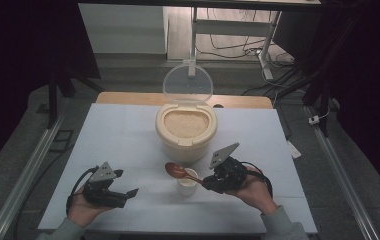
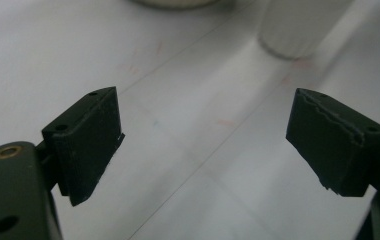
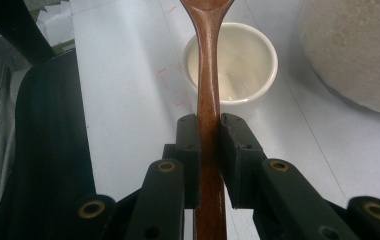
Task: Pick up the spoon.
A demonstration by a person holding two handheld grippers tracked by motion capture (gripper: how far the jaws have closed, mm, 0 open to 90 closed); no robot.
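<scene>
A cream rice container (image 1: 186,131) full of rice stands mid-table with its clear lid (image 1: 187,82) tipped up behind it. In front of it is a small white cup (image 1: 187,181) (image 3: 231,65), empty. My right gripper (image 1: 209,182) (image 3: 209,125) is shut on the handle of a brown wooden spoon (image 1: 177,171) (image 3: 209,95), which reaches out over the cup with its bowl to the left of it. My left gripper (image 1: 126,183) (image 2: 205,135) is at the front left, jaws wide apart with nothing between them, pointing toward the cup (image 2: 298,25).
A white sheet (image 1: 123,140) covers the table, with a wooden edge (image 1: 128,98) at the back. Metal rails (image 1: 28,170) run along both sides. Cables and a desk frame (image 1: 268,45) lie on the floor beyond.
</scene>
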